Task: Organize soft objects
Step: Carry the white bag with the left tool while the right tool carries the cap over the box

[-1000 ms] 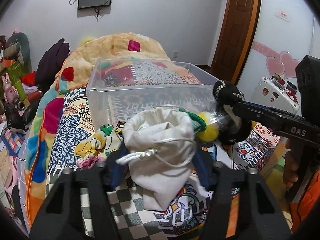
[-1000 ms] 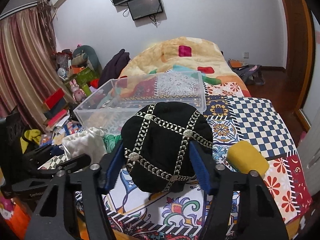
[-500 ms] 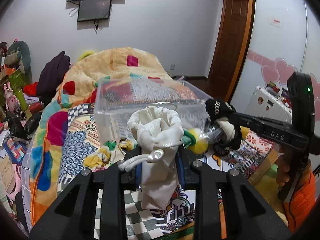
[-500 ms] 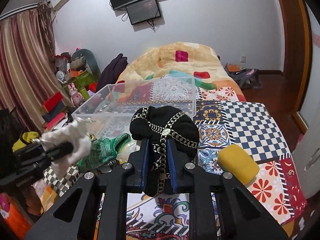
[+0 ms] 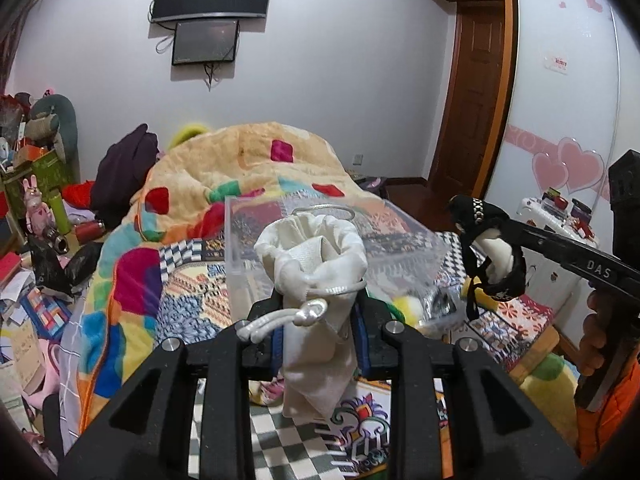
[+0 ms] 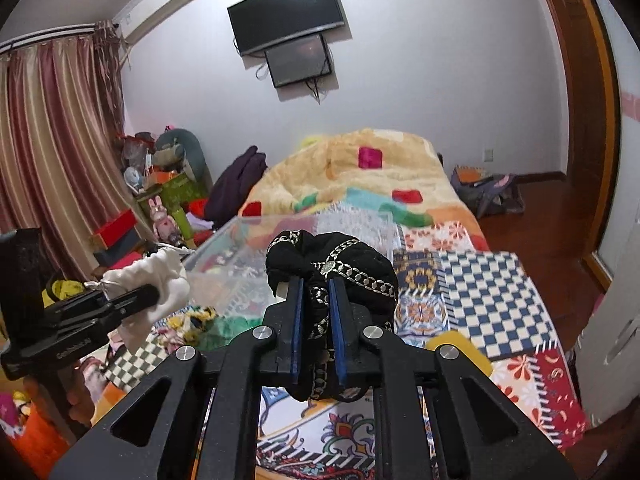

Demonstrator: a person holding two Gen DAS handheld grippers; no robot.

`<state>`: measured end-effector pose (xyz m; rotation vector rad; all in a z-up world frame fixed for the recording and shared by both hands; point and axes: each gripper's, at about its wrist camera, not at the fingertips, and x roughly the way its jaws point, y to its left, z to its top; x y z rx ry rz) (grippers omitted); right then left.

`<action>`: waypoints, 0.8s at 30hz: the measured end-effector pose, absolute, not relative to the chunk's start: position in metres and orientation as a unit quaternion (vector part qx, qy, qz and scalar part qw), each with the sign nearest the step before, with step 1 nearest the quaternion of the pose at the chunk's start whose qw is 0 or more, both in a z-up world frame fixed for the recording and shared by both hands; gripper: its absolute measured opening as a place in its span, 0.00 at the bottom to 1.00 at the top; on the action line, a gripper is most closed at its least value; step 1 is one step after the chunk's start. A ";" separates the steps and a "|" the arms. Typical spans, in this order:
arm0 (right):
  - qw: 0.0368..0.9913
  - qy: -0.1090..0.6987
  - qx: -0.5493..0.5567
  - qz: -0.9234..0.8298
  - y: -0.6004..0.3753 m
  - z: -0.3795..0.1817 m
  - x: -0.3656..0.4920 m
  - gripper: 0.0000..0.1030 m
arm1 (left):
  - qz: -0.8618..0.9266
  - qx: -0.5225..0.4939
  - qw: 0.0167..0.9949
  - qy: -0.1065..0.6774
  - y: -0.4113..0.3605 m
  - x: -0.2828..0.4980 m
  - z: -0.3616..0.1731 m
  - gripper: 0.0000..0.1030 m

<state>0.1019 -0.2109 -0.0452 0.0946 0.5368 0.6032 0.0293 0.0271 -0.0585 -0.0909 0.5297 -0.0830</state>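
Since 1 s ago both grippers have closed and risen off the bedspread: the left gripper, then spread wide around the white drawstring pouch, is now pinched tight on its lower half, and the right gripper, then open beside the black studded cap, now squeezes it between nearly touching blue pads.

Both loads hang clear of the quilt. The pouch stands upright, its long axis vertical, mouth up and tail dangling below the fingers. The cap bunches above and below the right pads.

The clear plastic bin lies straight ahead of both tools and slightly below the held items; its near wall is just beyond the pouch. In the left wrist view the pouch seems about at the near rim, while the cap sits off to the right of the bin, so the left hand looks nearer to a drop. A yellow sponge and green cloth remain on the bed.
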 end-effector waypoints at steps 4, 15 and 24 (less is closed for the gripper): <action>0.921 0.251 0.043 0.295 -0.210 -0.038 0.108 0.11 | -0.031 -0.040 0.968 0.247 0.032 0.034 -0.048 0.27; 0.931 0.209 0.029 0.299 -0.194 -0.015 0.133 0.08 | -0.027 -0.044 0.973 0.224 0.043 0.070 -0.025 0.27; 0.924 0.275 -0.005 0.265 -0.190 -0.053 0.149 0.27 | -0.022 -0.037 0.967 0.250 0.041 0.088 -0.044 0.27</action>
